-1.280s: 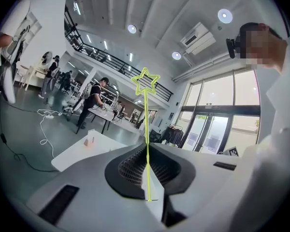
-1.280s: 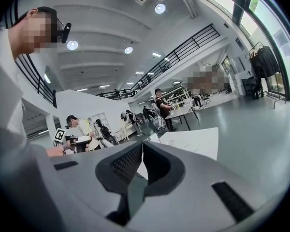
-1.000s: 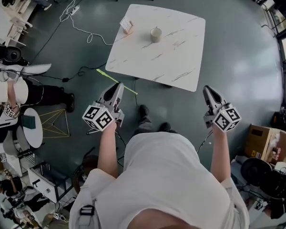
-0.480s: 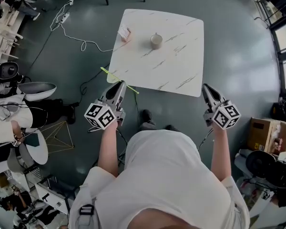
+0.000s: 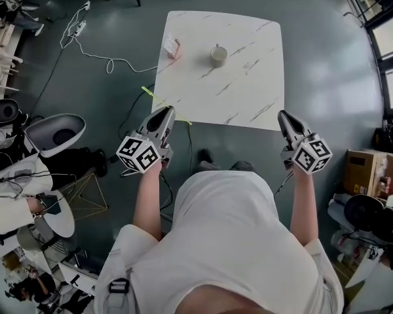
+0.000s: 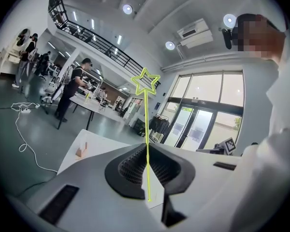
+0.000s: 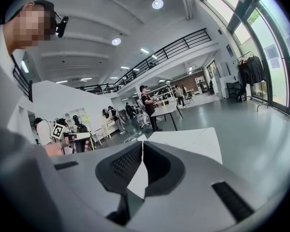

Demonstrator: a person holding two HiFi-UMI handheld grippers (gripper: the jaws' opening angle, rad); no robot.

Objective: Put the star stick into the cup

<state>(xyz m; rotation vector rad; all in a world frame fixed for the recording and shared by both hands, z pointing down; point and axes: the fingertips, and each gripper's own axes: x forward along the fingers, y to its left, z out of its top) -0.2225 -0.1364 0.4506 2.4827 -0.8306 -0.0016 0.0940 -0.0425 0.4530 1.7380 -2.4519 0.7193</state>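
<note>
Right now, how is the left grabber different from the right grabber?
The left gripper is shut on the yellow-green star stick. The right gripper is shut with nothing between its jaws. The left gripper is by the near left corner of the table, and the right gripper is by its near right corner. Both have closed jaws and are held at the table's near edge.

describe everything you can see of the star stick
The star stick is a thin, bright yellow-green rod, plastic by the look, topped with an open five-point star outline. The left gripper is shut on its lower part, with a short end showing below the pads. In the left gripper view it stands upright. In the head view it slants beside the table's near left corner, in the air, well short of the cup.
</note>
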